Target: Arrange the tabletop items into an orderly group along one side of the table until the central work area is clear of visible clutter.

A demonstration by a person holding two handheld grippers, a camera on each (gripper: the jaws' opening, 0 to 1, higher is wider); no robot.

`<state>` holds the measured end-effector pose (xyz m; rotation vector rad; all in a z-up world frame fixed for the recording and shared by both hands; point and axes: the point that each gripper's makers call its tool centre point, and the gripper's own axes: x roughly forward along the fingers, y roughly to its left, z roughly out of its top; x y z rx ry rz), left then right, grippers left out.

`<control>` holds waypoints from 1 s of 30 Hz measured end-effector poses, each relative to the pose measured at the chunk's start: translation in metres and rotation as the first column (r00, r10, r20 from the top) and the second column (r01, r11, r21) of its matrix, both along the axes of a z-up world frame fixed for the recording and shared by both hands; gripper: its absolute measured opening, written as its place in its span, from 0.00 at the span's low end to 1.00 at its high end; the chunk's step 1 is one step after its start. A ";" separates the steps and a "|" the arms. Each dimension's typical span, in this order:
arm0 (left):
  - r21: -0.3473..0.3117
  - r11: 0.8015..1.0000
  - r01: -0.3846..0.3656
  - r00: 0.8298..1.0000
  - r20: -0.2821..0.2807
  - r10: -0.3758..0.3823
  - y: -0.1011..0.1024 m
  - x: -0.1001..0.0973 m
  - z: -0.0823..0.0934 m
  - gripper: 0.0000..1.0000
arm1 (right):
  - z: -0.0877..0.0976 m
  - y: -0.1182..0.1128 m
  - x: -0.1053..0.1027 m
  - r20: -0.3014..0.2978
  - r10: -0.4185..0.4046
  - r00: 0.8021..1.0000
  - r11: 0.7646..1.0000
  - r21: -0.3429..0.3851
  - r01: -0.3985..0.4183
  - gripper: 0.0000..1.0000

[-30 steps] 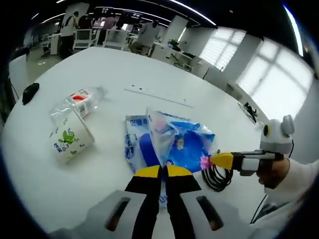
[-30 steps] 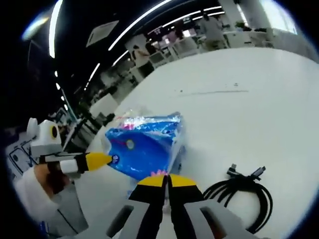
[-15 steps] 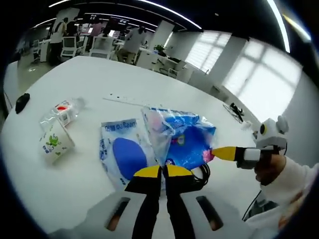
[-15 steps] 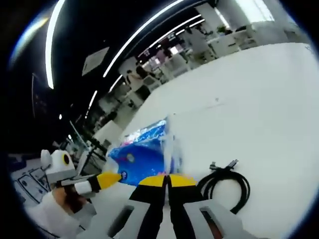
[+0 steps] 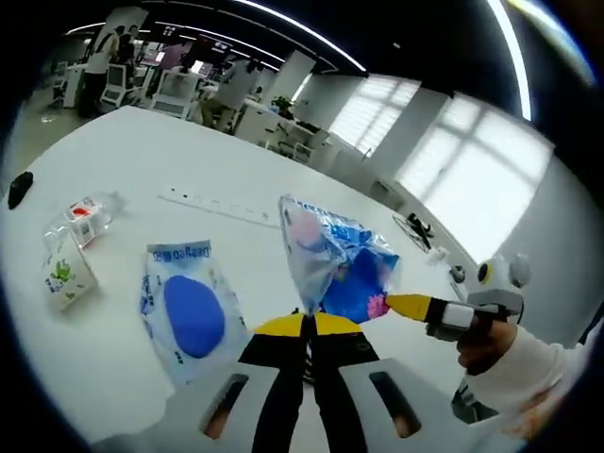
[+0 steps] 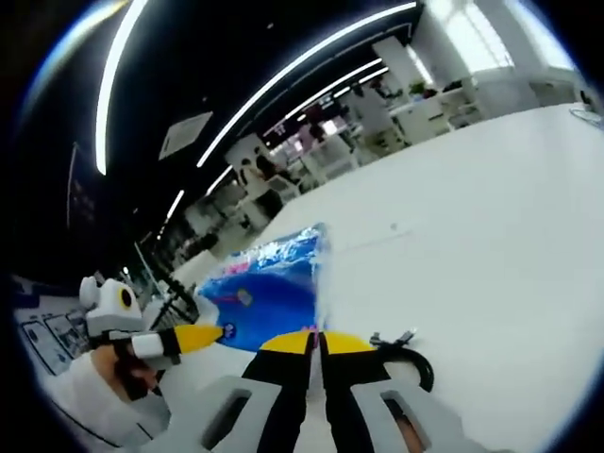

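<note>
Fingers first: the left gripper point(image 5: 305, 326) is clenched on the bottom edge of a crinkly blue plastic bag point(image 5: 332, 262), and the right gripper point(image 6: 316, 342) is pinched shut on the other edge of the same bag point(image 6: 269, 291). So both are holding it up off the bench point(image 5: 236, 179), stretched between them, with the bag rising from the lower centre toward mid-frame in the left gripper view. In that view the right gripper point(image 5: 408, 306) comes in from the right, its yellow tip right at the bag's lower corner.

Just left of the left fingers, a flat blue-and-white pouch point(image 5: 186, 310) lies on the bench, long axis running away from the camera. A coiled black cable point(image 6: 408, 359) sits just right of the right fingers, low in the right gripper view.

Further out, at the left edge of the left gripper view, there's a small printed carton point(image 5: 64, 274) with a clear bottle point(image 5: 85, 209) lying just beyond it, and a dark object point(image 5: 18, 188) near the bench edge past those.

My guess is the bag needs to go toward the carton-and-bottle side. The left gripper is the nearer one, and the upper middle of the bench looks wide open. Watch the pouch lying in the path.
</note>
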<state>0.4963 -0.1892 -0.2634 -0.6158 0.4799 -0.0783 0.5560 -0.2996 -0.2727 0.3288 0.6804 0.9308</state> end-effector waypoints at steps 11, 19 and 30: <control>0.017 0.999 0.044 0.999 -0.003 -0.044 -0.015 0.013 0.000 0.00 | 0.001 -0.003 0.012 -0.050 -0.047 0.998 0.999 0.012 0.048 0.00; 0.067 0.994 0.088 0.996 -0.024 -0.086 -0.019 0.032 -0.004 0.00 | -0.002 -0.009 0.030 -0.080 -0.062 0.995 0.998 0.000 0.062 0.00; 0.134 0.977 0.163 0.981 -0.128 -0.146 -0.019 0.081 -0.026 0.00 | -0.021 -0.012 0.069 -0.011 -0.104 0.995 0.992 -0.079 0.103 0.00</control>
